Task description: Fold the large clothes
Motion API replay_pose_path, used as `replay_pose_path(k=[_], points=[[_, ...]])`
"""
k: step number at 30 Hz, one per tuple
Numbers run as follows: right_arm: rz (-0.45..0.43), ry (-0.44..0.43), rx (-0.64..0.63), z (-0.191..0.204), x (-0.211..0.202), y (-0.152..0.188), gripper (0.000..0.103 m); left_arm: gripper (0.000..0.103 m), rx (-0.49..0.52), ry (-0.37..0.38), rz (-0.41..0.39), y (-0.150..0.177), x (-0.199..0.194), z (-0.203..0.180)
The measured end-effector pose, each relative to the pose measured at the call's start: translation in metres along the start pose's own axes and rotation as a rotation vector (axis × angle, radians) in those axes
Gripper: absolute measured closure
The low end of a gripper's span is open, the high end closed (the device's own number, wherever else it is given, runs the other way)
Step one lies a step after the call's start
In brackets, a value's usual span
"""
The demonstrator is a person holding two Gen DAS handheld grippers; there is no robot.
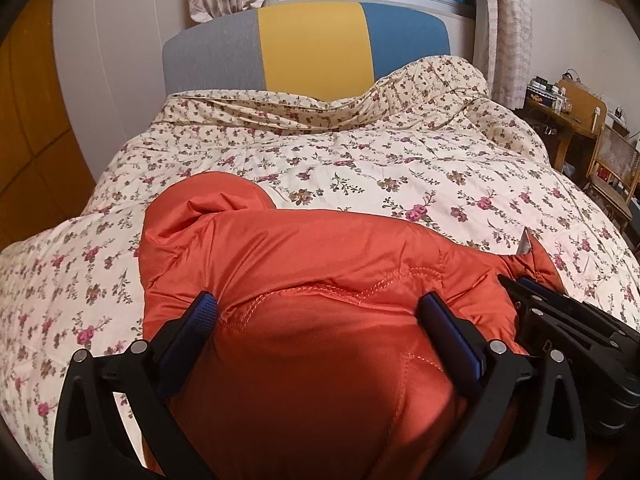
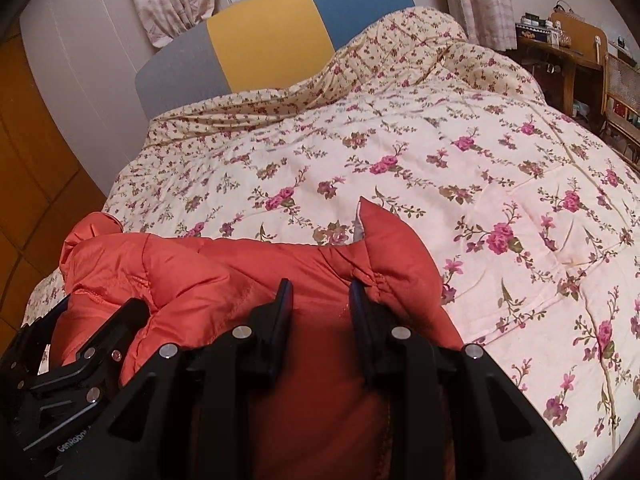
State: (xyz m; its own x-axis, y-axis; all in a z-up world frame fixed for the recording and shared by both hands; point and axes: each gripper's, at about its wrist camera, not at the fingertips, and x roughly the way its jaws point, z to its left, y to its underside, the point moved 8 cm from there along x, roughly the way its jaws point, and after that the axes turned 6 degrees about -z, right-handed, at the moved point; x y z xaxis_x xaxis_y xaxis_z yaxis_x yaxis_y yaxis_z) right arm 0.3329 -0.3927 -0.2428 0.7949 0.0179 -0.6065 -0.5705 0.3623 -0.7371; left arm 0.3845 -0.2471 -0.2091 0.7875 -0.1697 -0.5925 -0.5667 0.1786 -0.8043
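Note:
An orange padded jacket [image 1: 304,264] lies bunched on the near part of the floral quilt [image 1: 360,160]. My left gripper [image 1: 316,312] is open wide, its fingers straddling a thick fold of the jacket. My right gripper [image 2: 320,292] has its jaws narrowed on a bunched fold of the jacket [image 2: 224,272], near a corner that sticks up. The right gripper also shows at the right edge of the left wrist view [image 1: 560,312]. The left gripper shows at the left edge of the right wrist view [image 2: 80,344].
The bed has a grey, yellow and blue headboard [image 1: 312,48] under a window with curtains. A wooden desk and chair [image 1: 592,140] stand to the right of the bed. An orange wooden wardrobe [image 1: 28,128] stands on the left.

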Motion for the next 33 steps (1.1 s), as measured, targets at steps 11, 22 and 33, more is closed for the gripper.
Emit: replay_pose_path(k=[11, 22, 33], points=[[-0.194, 0.056, -0.087, -0.006, -0.089, 0.015, 0.052, 0.003, -0.002, 0.052, -0.123, 0.032, -0.084, -0.006], [-0.082, 0.046, -0.007, -0.033, -0.069, 0.040, 0.036, 0.003, 0.102, 0.101, -0.204, 0.066, -0.101, -0.031], [-0.104, 0.075, -0.030, -0.031, -0.086, 0.039, 0.033, 0.003, 0.122, 0.090, -0.196, 0.069, -0.108, -0.031]])
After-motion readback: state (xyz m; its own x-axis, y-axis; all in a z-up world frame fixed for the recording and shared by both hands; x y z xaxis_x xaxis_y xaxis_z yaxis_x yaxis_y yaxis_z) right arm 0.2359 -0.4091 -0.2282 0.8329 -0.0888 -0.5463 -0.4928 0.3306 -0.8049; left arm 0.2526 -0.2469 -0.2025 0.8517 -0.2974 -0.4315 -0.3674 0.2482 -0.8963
